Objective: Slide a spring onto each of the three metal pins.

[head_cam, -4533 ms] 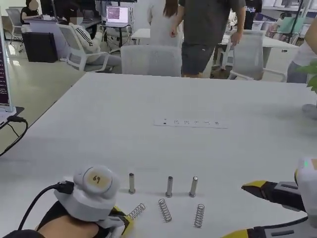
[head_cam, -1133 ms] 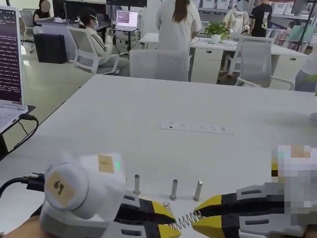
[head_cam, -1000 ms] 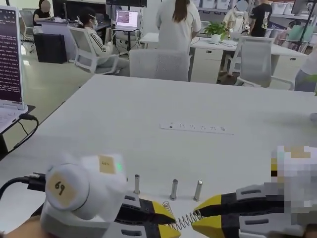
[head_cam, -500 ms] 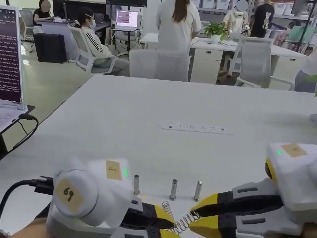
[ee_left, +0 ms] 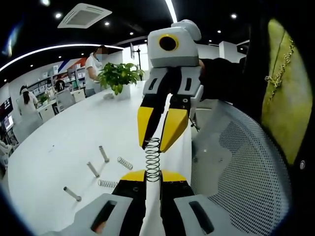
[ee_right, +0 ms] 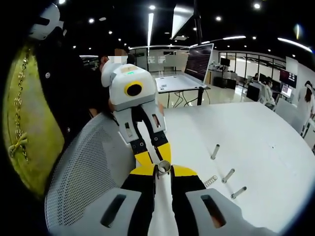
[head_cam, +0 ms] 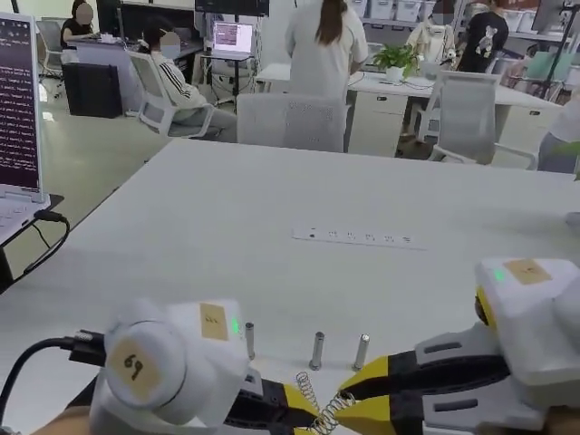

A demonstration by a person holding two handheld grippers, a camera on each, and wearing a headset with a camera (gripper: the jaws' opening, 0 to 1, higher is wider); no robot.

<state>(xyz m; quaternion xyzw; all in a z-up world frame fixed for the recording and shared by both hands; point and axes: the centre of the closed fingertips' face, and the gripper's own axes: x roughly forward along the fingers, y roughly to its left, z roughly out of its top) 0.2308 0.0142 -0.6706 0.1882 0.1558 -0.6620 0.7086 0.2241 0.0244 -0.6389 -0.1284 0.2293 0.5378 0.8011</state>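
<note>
**Left claw** (ee_left: 152, 176): black jaws with yellow tips, set narrow and pinching the lower end of a coiled steel spring (ee_left: 153, 156). Its round white housing carries a tan sticker (head_cam: 136, 363) handwritten "69". A second tan sticker sits beside a green light, but the writing is too small to read.

**Right claw** (ee_left: 158, 140): the same yellow-and-black make, jaws narrow on the spring's other end. In the right gripper view the coil's open end shows as a ring between the tips. The tan sticker on its white top cannot be read.

**Spring:** held clear of the white tabletop (head_cam: 272, 208), spanning tip to tip between the two claws, on the person's side of the pins.

**Three short metal pins** (head_cam: 317, 350): upright in a row on the tabletop, bare, just beyond the claws.

**Two loose springs** (ee_left: 124, 162): lying flat on the tabletop near the pins.

**White power strip** (head_cam: 358, 237): farther out, mid-tabletop.

**Screen with lines of text** (head_cam: 18, 100): at the left edge, illegible.
</note>
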